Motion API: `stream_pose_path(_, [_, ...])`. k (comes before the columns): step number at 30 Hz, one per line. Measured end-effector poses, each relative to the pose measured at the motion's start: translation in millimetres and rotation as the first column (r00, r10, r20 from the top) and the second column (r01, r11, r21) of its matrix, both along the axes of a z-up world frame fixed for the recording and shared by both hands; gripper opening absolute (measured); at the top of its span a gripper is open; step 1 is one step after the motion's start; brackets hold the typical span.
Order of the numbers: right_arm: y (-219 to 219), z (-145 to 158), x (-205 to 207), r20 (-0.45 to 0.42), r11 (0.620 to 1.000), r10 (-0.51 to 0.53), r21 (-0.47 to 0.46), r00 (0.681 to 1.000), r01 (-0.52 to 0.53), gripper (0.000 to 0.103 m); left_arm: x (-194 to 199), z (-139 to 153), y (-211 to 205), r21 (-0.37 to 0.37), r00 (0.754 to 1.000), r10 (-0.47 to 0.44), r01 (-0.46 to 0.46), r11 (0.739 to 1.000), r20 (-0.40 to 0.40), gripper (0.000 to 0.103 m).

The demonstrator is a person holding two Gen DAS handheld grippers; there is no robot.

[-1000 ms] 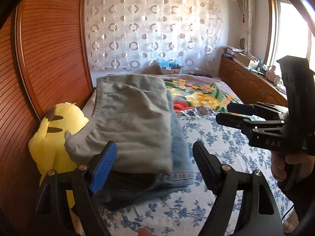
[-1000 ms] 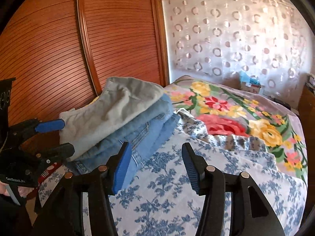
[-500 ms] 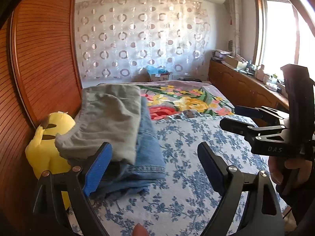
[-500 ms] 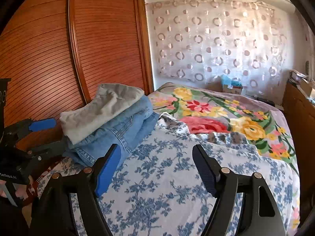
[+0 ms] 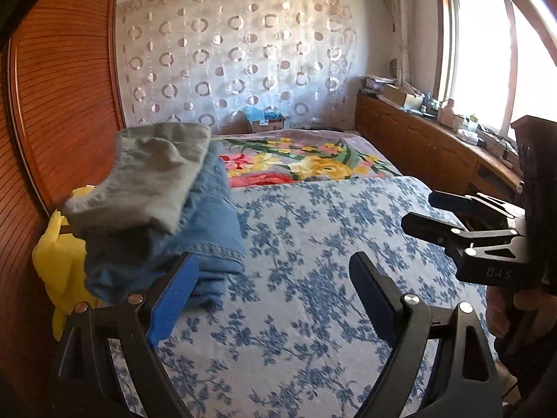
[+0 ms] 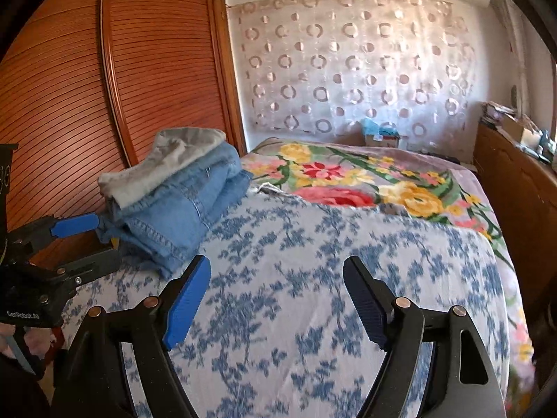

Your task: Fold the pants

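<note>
The bed point(image 6: 313, 313) fills both views, its near part under a blue-flowered sheet point(image 5: 313, 296) and its far part under a bright floral blanket point(image 6: 365, 181), with a ribbed wooden wardrobe point(image 6: 122, 87) running along its left edge. Against that left edge, about midway along the bed, sits a stack of folded pants: a grey pair point(image 5: 153, 177) on top of blue denim pairs point(image 6: 184, 209), their long axis running up the bed toward the far end. A yellow plush toy point(image 5: 59, 271) is wedged between the stack and the wardrobe. Judging by the neat pile, this fold looks finished, and no loose pair lies on the open sheet. The left gripper point(image 5: 271, 299) stands with its fingers wide apart and nothing between them; the stack lies just ahead and to its left, so this hand is the nearer one. The right gripper point(image 6: 278, 303) also has its fingers spread apart over bare sheet, the stack well off to its left. How many pairs lie in the stack is hard to make out, its underside is hidden, and the near edge of the bed is cut off by both grippers.
</note>
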State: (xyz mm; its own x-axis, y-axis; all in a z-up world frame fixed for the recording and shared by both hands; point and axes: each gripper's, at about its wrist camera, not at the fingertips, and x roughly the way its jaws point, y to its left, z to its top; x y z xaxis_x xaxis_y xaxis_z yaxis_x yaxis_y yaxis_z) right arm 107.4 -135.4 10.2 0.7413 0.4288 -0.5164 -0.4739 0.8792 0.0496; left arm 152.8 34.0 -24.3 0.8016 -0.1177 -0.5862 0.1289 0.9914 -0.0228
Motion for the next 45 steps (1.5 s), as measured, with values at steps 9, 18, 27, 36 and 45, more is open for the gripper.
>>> stream_pose_path(9, [-25,4,-59,0.012,0.997,-0.074,0.019,0.997,0.074,0.080,-28,-8,-28,0.011,0.999,-0.050,0.050,0.999,-0.003,0.089])
stream_pose_path(18, [-55,21,-112,0.038,0.988,-0.151,0.023,0.988,0.151,0.080,-59,0,-53,0.013,0.997,-0.080,0.080,0.997,0.007,0.089])
stream_pose_path(27, [-68,30,-136,0.089,0.982,-0.186,0.054,0.978,0.182,0.080,-76,25,-67,0.024,0.993,-0.098,0.096,0.995,0.070,0.089])
stream_pose_path(36, [-68,31,-152,0.156,0.974,-0.221,0.080,0.963,0.211,0.080,-95,44,-57,0.021,0.989,-0.066,0.064,0.998,0.131,0.089])
stream_pose_path(45, [-67,27,-164,0.189,0.969,-0.243,0.088,0.951,0.230,0.080,-109,44,-42,0.010,0.988,-0.026,0.025,1.000,0.151,0.089])
